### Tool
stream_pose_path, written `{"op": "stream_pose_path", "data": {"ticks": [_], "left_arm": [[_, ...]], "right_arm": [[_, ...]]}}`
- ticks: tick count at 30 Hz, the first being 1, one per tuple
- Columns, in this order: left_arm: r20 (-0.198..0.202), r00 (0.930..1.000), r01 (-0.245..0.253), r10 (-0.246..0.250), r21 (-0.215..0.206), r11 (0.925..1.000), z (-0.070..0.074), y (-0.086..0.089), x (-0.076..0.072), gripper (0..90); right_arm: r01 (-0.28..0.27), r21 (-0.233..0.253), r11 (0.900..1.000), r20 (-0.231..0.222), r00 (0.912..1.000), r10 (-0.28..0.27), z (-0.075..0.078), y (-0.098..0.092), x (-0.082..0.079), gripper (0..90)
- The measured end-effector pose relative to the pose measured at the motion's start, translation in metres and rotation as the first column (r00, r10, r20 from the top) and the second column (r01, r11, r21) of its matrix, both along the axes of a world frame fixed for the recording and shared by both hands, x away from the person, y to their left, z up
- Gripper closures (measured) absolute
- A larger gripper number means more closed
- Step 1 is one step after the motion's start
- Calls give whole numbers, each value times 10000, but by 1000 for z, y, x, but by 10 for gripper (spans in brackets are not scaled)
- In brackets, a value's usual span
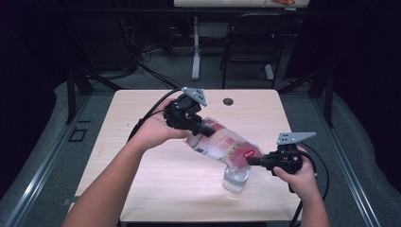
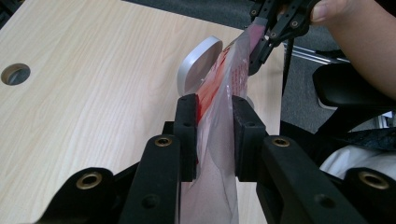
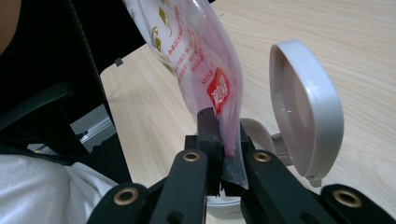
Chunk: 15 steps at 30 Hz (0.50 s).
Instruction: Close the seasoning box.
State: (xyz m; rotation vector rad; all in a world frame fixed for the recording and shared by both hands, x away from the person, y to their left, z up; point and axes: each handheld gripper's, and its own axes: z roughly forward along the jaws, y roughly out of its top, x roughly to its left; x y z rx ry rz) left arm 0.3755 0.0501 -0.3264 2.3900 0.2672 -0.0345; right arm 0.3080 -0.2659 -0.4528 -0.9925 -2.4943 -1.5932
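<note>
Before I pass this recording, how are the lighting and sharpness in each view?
High view: surroundings dark, table evenly lit, bag soft and slightly washed out. Left gripper view: the bag's near film blurs. Right gripper view: the bag's print is legible, the lid bright without harsh glare.

Pale wooden table [image 1: 142, 189] on grey floor [image 1: 42, 161], black chair [image 1: 250, 42] behind, dark surroundings.

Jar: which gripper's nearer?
Right. The right gripper clamps the bag's lower end just above the open jar; the left gripper clamps the upper end, up and away from it.
</note>
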Motion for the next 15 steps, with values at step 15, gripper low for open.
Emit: {"op": "stream_pose_path", "data": {"ticks": [15], "left_arm": [[-66,10000,45,-46,-125,9999,-2,-6,2,758]], "right_arm": [[40,-183,9998,-15,10000,-40,2,-6,-4,895]]}}
